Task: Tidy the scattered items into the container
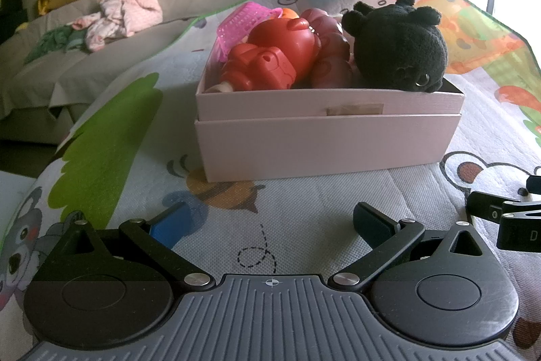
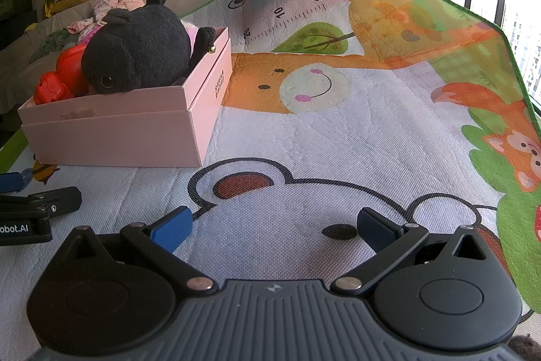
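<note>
The left gripper (image 1: 270,225) is held with its fingers spread wide and nothing between them, low over the play mat (image 1: 304,208). The right gripper (image 2: 274,225) is likewise spread and empty, just beside the left one. The pink box (image 1: 324,144) is set on the mat in front of the left gripper. Inside the box are seen a black plush toy (image 1: 399,49), a red plastic toy (image 1: 270,60) and a pink basket (image 1: 243,19). Behind the box, a sofa (image 1: 67,70) is strewn with clothes.

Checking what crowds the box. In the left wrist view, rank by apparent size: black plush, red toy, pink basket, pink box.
1. Pink box
2. Black plush
3. Red toy, close to the plush, so unsure
4. Pink basket, partly hidden behind the red toy
</note>
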The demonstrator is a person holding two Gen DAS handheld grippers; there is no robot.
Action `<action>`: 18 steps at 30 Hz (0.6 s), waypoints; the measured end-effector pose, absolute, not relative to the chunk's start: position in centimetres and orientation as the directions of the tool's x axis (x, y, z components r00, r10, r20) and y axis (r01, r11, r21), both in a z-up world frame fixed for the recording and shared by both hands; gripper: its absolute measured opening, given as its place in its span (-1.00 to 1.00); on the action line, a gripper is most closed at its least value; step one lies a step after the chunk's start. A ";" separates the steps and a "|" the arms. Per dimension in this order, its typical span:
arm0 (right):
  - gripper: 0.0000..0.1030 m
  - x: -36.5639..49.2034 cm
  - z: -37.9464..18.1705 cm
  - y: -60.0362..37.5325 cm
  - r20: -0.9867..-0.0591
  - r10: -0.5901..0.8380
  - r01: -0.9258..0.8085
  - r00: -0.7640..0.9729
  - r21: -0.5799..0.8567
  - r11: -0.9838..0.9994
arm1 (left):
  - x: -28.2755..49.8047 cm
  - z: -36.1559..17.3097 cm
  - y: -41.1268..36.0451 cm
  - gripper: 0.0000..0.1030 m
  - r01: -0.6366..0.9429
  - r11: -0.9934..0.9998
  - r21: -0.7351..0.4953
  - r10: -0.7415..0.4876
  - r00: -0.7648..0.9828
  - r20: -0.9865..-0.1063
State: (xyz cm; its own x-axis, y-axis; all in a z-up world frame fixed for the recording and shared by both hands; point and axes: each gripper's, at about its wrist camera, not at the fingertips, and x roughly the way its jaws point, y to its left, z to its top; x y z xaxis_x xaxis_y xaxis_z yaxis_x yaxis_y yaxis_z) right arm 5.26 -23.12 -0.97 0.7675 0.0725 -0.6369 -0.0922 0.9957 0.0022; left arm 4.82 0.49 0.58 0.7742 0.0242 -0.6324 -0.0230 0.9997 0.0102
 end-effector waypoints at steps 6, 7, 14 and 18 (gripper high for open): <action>1.00 5.2 -1.0 -23.1 -0.637 0.073 -0.092 0.768 0.002 0.996 | 4.5 0.6 0.4 1.00 -0.022 1.000 0.014 0.026 0.774 -0.633; 1.00 5.2 -1.0 -23.1 -0.637 0.073 -0.092 0.768 0.002 0.996 | 4.6 0.6 0.4 1.00 -0.021 1.000 0.013 0.025 0.773 -0.633; 1.00 5.2 -1.0 -23.1 -0.637 0.072 -0.092 0.768 0.002 0.996 | 4.4 1.0 -0.2 1.00 -0.022 1.000 0.014 0.026 0.754 -0.656; 1.00 5.3 -1.0 -23.1 -0.637 0.072 -0.092 0.767 0.002 0.996 | 4.5 1.1 -0.2 1.00 -0.015 1.000 0.010 0.018 0.755 -0.656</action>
